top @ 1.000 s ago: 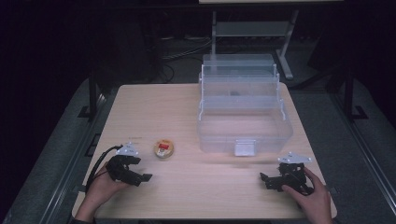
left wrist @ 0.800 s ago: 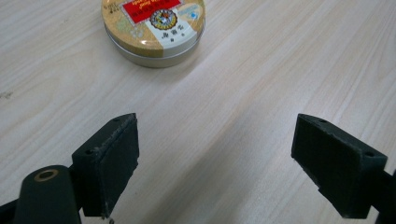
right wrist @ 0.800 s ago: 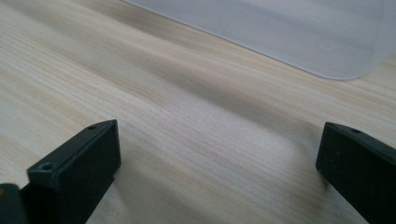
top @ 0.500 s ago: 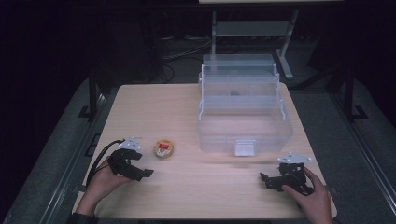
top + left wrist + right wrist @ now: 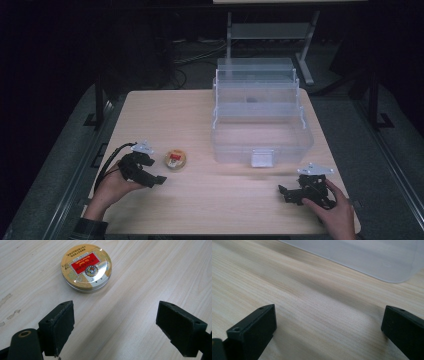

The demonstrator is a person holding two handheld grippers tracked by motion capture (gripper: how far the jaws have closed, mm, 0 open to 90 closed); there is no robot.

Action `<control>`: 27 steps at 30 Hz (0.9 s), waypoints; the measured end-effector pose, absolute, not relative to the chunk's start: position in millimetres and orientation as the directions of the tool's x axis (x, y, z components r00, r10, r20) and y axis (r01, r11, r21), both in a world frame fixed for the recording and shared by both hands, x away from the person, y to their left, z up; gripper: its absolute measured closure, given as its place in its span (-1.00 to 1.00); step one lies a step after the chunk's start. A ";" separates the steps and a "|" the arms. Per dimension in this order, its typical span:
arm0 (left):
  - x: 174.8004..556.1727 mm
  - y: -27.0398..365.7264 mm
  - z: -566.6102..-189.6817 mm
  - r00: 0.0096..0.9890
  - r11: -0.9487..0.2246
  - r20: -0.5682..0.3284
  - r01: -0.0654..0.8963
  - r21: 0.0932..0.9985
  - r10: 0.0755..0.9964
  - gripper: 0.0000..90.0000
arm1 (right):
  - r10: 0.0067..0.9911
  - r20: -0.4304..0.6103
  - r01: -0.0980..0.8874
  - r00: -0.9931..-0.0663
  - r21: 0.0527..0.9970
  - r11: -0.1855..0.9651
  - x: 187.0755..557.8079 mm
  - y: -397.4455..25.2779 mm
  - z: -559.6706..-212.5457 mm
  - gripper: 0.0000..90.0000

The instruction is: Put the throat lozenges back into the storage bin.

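At the near edge of the table, the left hand holds the left gripper low over the wood, near-left of the tin. Its jaws stand wide apart with nothing between them; in the left gripper view only bare wood lies in the gap.

The right hand holds the right gripper at the near right, well apart from the tin. Its jaws are also spread wide and empty, as the right gripper view shows, with bare wood between them.

The tin is small, round and flat, gold with a red label on its lid. It lies flat on the table, just beside the left gripper and ahead of its jaws, not touching them. In the left gripper view the tin sits beyond the left jaw's tip, clear of the gap.

Right of the tin and farther back stands a clear plastic box, opened in stepped tiers, with a white latch at its near wall. A corner of the box shows beyond the right gripper's jaws.

Past the table's far edge, a metal stand sits on a dark floor.
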State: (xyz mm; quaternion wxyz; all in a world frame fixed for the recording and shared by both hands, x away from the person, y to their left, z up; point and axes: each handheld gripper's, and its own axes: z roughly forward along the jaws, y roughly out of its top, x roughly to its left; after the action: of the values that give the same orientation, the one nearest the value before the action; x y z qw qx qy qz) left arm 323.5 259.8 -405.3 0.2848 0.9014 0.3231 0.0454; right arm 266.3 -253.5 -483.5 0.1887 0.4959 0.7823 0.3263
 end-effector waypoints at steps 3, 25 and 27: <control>327.6 257.6 -403.9 0.791 -0.637 -0.101 0.554 0.536 0.603 -0.68 | 0.899 0.029 0.653 -0.437 0.698 0.295 266.3 -253.5 -483.5 -1.00; 360.7 245.3 -392.8 0.803 -0.684 -0.082 0.551 0.478 0.590 -0.68 | 0.899 0.028 0.652 -0.438 0.698 0.296 266.3 -253.6 -483.5 -1.00; 363.1 244.3 -392.6 0.803 -0.684 -0.081 0.551 0.478 0.590 -0.68 | 0.899 0.028 0.653 -0.438 0.697 0.296 266.3 -253.6 -483.5 -1.00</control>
State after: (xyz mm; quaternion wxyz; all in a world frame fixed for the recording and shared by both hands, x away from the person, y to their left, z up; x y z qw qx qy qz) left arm 363.1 244.3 -392.6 0.2471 0.9169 0.3110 0.0396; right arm 266.3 -253.6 -483.5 0.1887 0.4955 0.7827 0.3260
